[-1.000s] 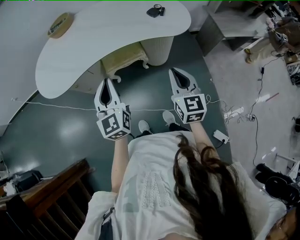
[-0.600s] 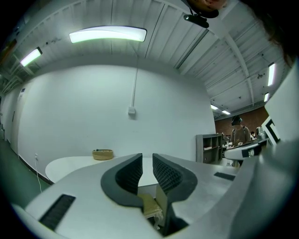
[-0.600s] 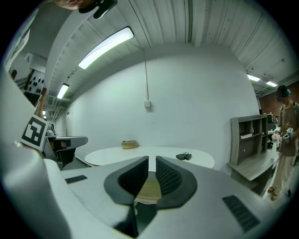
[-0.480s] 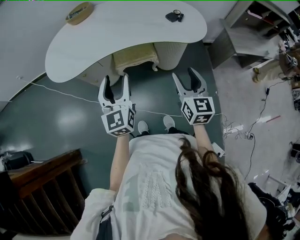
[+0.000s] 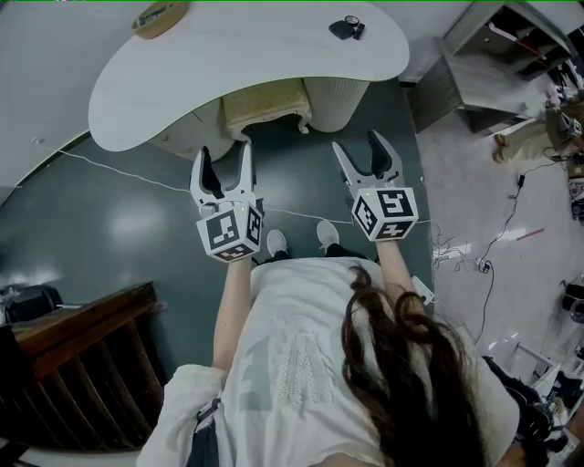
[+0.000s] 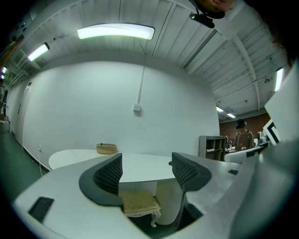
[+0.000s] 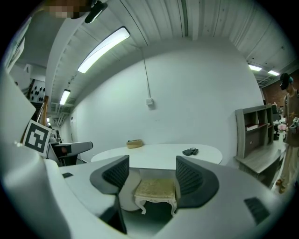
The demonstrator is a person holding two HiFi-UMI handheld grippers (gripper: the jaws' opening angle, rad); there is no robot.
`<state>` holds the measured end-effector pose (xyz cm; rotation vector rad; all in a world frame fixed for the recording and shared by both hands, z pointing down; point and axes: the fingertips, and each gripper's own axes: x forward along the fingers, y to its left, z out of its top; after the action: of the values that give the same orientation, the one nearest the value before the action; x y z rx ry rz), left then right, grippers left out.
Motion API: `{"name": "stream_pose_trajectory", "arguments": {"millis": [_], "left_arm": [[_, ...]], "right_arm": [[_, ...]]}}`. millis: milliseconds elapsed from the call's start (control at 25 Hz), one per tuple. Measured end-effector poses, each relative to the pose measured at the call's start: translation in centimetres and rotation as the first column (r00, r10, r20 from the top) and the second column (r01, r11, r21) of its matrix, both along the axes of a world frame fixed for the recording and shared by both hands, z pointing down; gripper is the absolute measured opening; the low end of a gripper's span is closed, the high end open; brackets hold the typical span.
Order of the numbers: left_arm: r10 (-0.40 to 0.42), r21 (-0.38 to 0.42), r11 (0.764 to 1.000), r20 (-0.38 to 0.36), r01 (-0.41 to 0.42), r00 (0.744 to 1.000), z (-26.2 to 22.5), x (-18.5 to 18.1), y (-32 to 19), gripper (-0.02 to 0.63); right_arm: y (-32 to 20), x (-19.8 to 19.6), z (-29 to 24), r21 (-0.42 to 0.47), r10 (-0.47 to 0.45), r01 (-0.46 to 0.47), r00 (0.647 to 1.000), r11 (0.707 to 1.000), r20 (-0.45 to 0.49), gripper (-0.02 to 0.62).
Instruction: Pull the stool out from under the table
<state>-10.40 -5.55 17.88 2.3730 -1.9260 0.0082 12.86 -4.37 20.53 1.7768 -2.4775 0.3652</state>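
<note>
Head view: the stool [image 5: 266, 108] is seen tucked partly beneath the near edge of the white table [image 5: 246, 55], just beside the ribbed table base [image 5: 333, 91]. Its front legs show on the dark floor.
Left gripper [image 5: 225, 157]: it is held level and aimed at the stool from well short of it. Its jaws have just been opening and stand wide apart. Nothing is clasped; the stool is only sighted far off through the gap.
Right gripper [image 5: 360, 150]: it is tipped slightly downward. Its jaws have likewise just been opening and are spread to their widest. Nothing is held, and the stool is framed between them at a distance.
Stool build: a padded yellowish seat is carried on a pale carved frame with four curved legs.
Likely handling: the stool is judged small and fairly light. The frame is expected to be stiff and the cushion soft and yielding. The legs may scrape or catch as they are dragged over the smooth floor.
Where to grip: the hard seat rail at the two front corners is judged the best hold, one gripper to each side. The cushion would give under the pads, and a curved leg could slip.
Clearance: the table base stands close on the right of the stool, so a straight pull toward the person is advised.
Table top: a woven basket [image 5: 157, 18] and a small dark object [image 5: 347, 27] rest there, well apart from the stool.
</note>
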Motion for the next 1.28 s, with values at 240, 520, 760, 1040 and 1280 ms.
{"name": "stream_pose_trajectory", "arguments": {"millis": [240,520,760,1040,1280], "left_arm": [[-0.002,-0.028,1.0,0.03,0.003,1.0,1.1,-0.3,-0.3,0.308],[0.01,-0.071,0.997,0.064,-0.006,0.998,3.1,-1.1,-3.1,0.308],[0.036,-0.109,0.994,0.101,-0.025,0.994,7.2,-1.2,-7.4,0.308],[0.049,-0.146,0.989,0.102,-0.034,0.994,16.0,-1.3,-12.4,0.308],[0.049,-0.191,0.981,0.119,-0.026,0.992,25.9,-2.0,-15.9,0.308]], "right_arm": [[-0.8,0.0,0.8,-0.025,-0.001,0.0,1.0,1.0,-0.017,0.307],[-4.1,-1.0,2.8,-0.067,-0.045,0.042,0.998,0.997,-0.053,0.305],[-8.9,-1.4,6.1,-0.09,-0.053,0.047,0.996,0.995,-0.072,0.305],[-14.4,-1.9,14.3,-0.127,-0.057,0.043,0.992,0.991,-0.111,0.305],[-18.3,-2.8,23.9,-0.165,-0.077,0.052,0.986,0.985,-0.145,0.307]]}}
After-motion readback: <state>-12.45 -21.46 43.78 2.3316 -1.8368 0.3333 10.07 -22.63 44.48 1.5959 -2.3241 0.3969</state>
